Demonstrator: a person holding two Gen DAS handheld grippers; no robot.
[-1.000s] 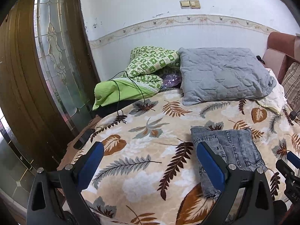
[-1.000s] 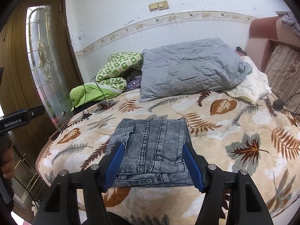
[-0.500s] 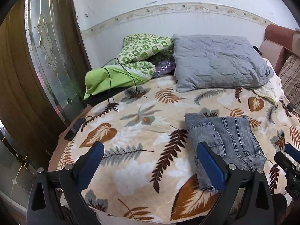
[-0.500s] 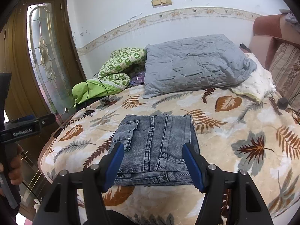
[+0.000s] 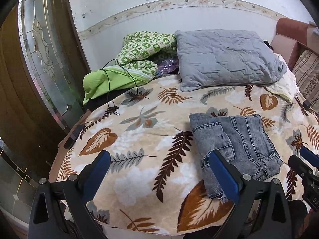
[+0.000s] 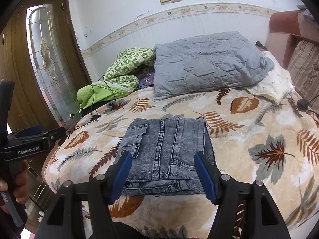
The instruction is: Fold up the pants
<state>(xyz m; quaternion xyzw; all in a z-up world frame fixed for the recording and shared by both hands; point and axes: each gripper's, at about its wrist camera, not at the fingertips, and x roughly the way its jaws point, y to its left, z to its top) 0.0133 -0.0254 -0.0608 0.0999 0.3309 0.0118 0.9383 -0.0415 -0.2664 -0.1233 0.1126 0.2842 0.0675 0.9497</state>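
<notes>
The pants [image 6: 167,151] lie folded into a neat grey-denim rectangle on the bed [image 6: 259,131], near its front edge, on a blanket printed with brown and grey leaves. The right gripper [image 6: 164,173] hangs just above the front edge of the pants, its blue-padded jaws spread wide to either side of the stack and closed on nothing. The left gripper [image 5: 159,171] is off to the left of the pants, over bare blanket, jaws also wide and empty; its right finger overlaps the pants' near corner in its own view. A hand [image 6: 19,183] holds that gripper's handle. Behind the pants a grey pillow [image 6: 207,67] rests against the wall, with a green quilt [image 6: 127,67] beside it.
</notes>
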